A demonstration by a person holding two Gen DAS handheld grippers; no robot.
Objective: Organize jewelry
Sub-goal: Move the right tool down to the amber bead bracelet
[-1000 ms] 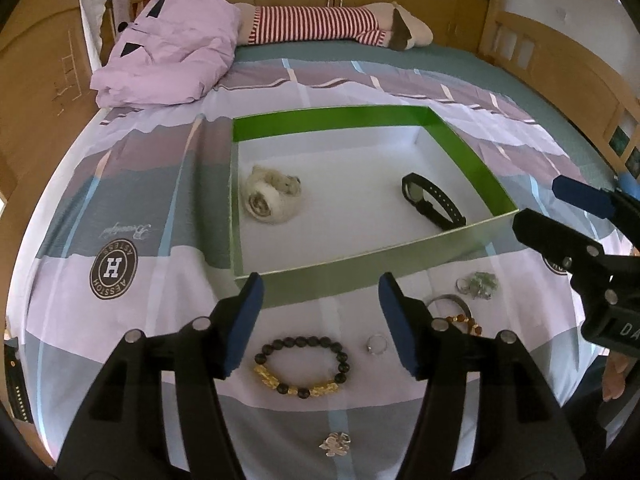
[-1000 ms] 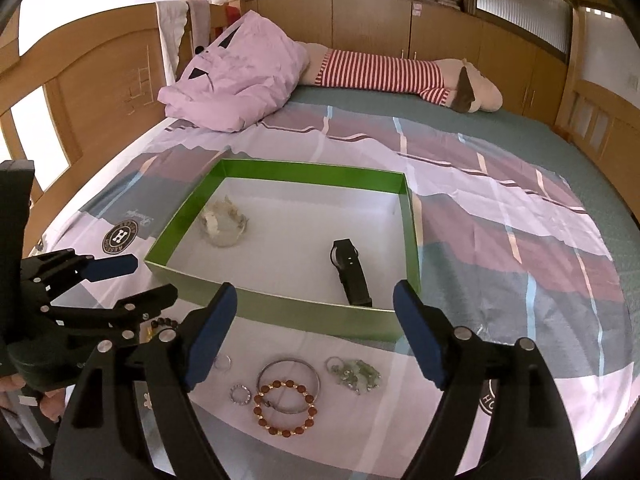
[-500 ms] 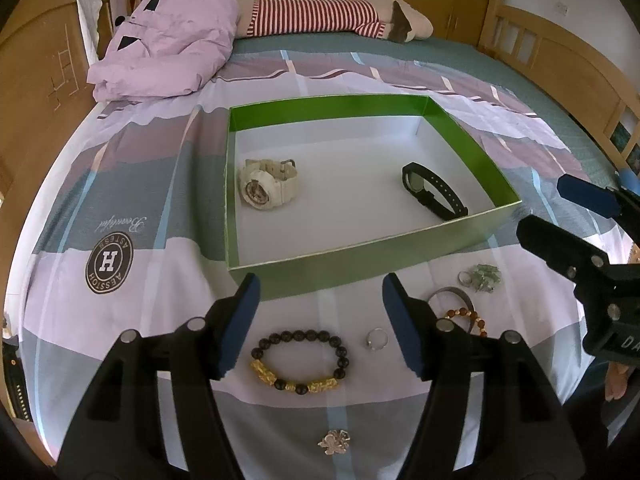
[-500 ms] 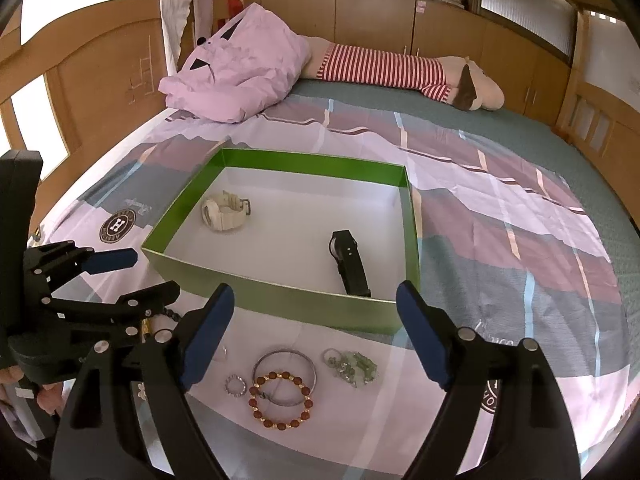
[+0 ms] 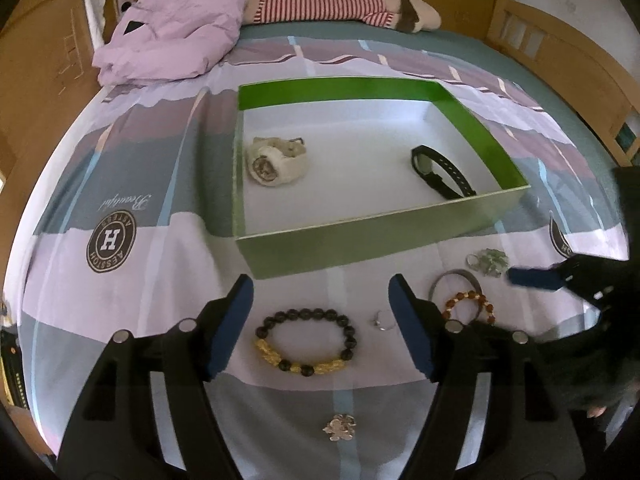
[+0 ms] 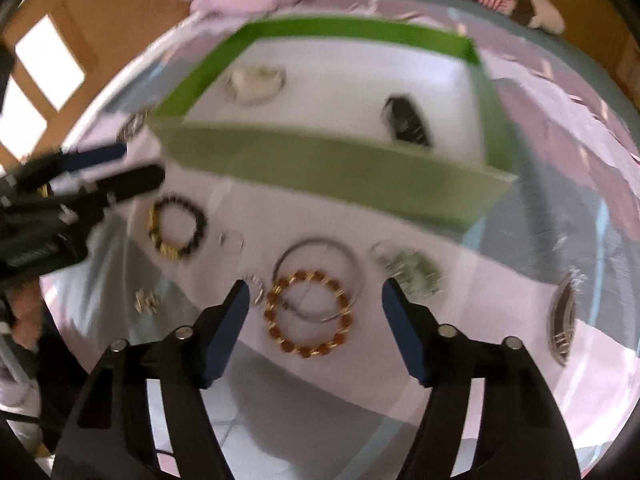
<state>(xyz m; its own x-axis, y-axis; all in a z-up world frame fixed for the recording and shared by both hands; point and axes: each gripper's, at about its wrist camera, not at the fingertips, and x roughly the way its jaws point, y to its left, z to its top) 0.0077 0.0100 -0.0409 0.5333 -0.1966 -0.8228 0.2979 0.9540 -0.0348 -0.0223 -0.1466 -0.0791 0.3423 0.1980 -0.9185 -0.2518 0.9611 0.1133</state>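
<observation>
My left gripper (image 5: 320,300) hovers open just above a black-and-gold bead bracelet (image 5: 280,358) on the bedspread. A small ring (image 5: 382,322) lies to its right and a silver brooch (image 5: 340,426) nearer to me. My right gripper (image 6: 316,300) is open low over an amber bead bracelet (image 6: 308,354) that overlaps a silver bangle (image 6: 320,244). The right wrist view is motion-blurred. A green box (image 5: 360,240) behind the jewelry holds a white watch (image 5: 276,160) and a black watch (image 5: 440,172).
A green-silver charm cluster (image 6: 412,272) lies right of the bangle and a small sparkly ring (image 6: 256,286) left of it. A pink quilt (image 5: 172,36) and a striped pillow (image 5: 320,4) lie at the bed's far end. Wooden bed rails run along both sides.
My right gripper has dropped and tilted down toward the amber bracelet and bangle, blurring its view. My left gripper has moved slightly closer to the black-and-gold bracelet. Both stay open.
</observation>
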